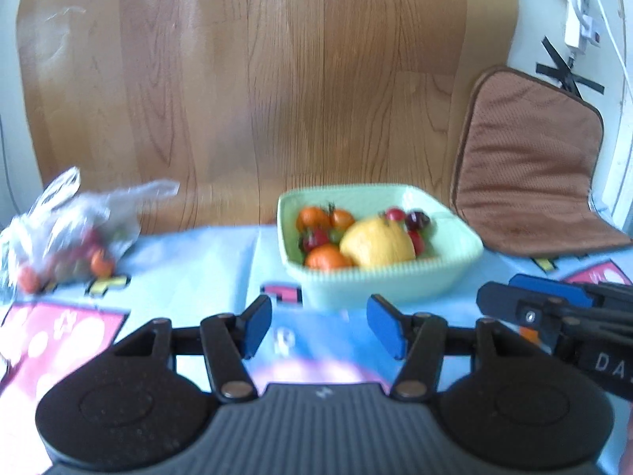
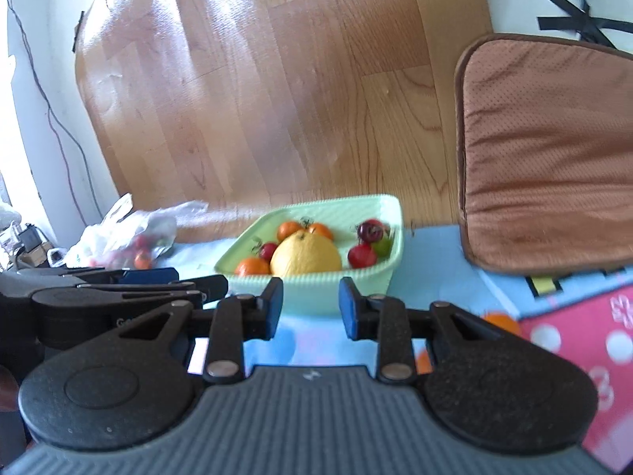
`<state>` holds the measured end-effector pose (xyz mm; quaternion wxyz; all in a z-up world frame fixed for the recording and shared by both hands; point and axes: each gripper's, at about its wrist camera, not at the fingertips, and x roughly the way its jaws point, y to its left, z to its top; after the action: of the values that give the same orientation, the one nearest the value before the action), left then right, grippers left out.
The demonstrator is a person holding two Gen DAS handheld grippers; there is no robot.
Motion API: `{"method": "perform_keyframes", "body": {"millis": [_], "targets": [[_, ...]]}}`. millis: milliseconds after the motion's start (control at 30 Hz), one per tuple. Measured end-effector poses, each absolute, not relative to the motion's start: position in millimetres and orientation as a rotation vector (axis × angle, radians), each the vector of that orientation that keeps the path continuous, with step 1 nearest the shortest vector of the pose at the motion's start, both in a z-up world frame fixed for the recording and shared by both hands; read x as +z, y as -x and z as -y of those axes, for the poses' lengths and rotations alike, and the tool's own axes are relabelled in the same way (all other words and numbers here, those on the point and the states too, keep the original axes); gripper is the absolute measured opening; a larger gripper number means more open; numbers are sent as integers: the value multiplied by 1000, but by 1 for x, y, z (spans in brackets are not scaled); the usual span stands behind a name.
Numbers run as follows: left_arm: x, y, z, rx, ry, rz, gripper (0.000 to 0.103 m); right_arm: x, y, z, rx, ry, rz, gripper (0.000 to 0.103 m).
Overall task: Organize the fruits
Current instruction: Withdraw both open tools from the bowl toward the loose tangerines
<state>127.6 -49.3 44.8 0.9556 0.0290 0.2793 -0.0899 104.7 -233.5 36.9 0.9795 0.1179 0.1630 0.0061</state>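
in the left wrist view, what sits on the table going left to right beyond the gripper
plastic bag of fruit → green bowl of fruit → brown seat cushion

I count one green bowl [image 1: 379, 281] holding one big yellow fruit [image 1: 378, 243] and three oranges [image 1: 327, 258] — the small red ones blur together. One plastic bag [image 1: 71, 229], one brown cushion [image 1: 530, 162] — and my two grippers.

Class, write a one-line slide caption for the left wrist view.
Empty left claw faces a green bowl of fruit, with a plastic bag of fruit at left.
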Motion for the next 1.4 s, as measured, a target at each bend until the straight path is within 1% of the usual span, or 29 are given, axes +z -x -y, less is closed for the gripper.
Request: {"method": "perform_keyframes", "body": {"millis": [367, 633, 700, 1133, 1400], "targets": [[14, -67, 49, -170, -60, -613, 55, 11, -50, 217, -3, -251, -375, 35], [6, -39, 50, -152, -74, -593, 55, -3, -26, 210, -13, -253, -392, 36], [6, -35, 50, -150, -78, -587, 55, -6, -22, 209, -19, -251, -392, 46], [5, -24, 53, -163, -96, -555, 56, -9, -9, 208, -24, -242, -342, 46], [6, -17, 53, -181, -91, -514, 58, -9, -6, 210, -12, -270, -335, 47]]}}
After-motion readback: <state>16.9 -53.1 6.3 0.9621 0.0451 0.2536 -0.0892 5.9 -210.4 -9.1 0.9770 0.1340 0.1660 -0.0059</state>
